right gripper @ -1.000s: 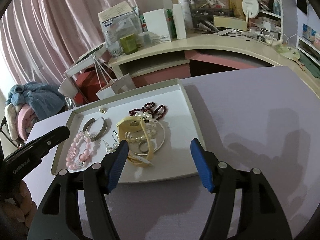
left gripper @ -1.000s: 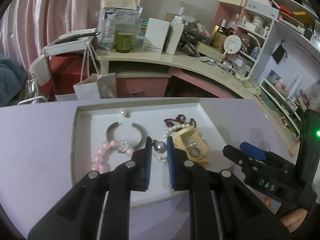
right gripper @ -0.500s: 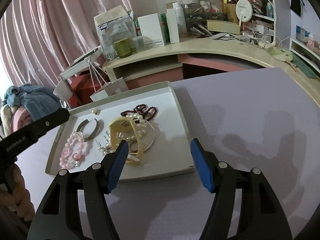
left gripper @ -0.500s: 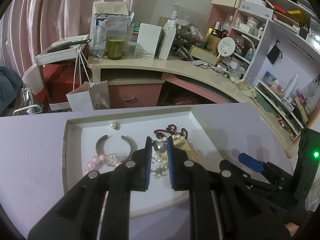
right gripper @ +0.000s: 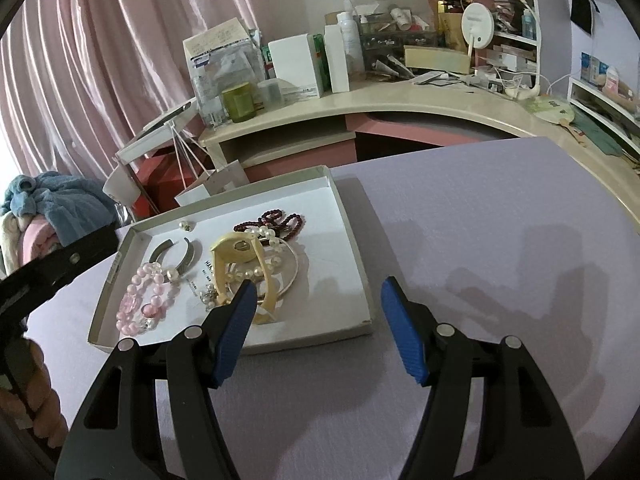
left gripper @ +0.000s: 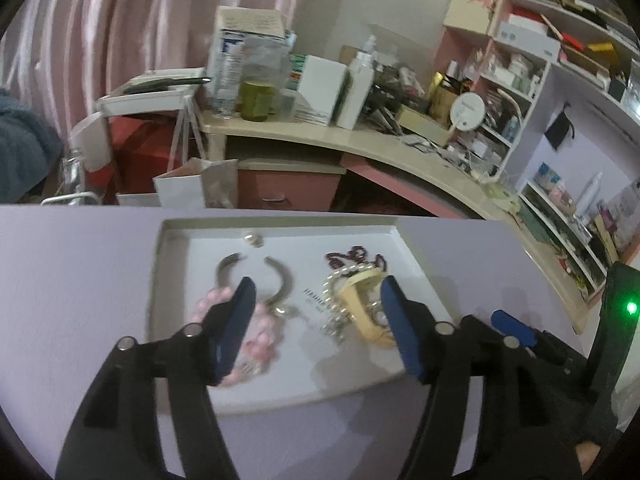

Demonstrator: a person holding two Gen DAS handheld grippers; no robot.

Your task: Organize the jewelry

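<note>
A shallow white tray point(right gripper: 352, 240) on the lilac table holds the jewelry: a pink bead bracelet point(right gripper: 142, 298), a metal cuff bangle point(right gripper: 176, 254), a dark red bead string point(right gripper: 280, 222), a yellow watch-like band point(right gripper: 236, 252) with a pearl strand, and a small pearl earring piece point(right gripper: 185, 225). My left gripper point(left gripper: 316, 328) is open and empty above the tray's near half, over the pink bracelet point(left gripper: 256, 344) and the yellow band point(left gripper: 360, 304). My right gripper point(right gripper: 318, 324) is open and empty over the tray's near right corner.
The tray point(left gripper: 160, 280) lies near the table's far edge. Behind it stand a cluttered curved desk point(right gripper: 400, 100), a white paper bag point(left gripper: 192, 188) and pink curtains. The lilac table point(right gripper: 500, 240) stretches to the right of the tray.
My left gripper has opened wide; it was nearly shut around a small silver bead piece, which now lies in the tray. The right gripper stays open and has moved slightly closer.
</note>
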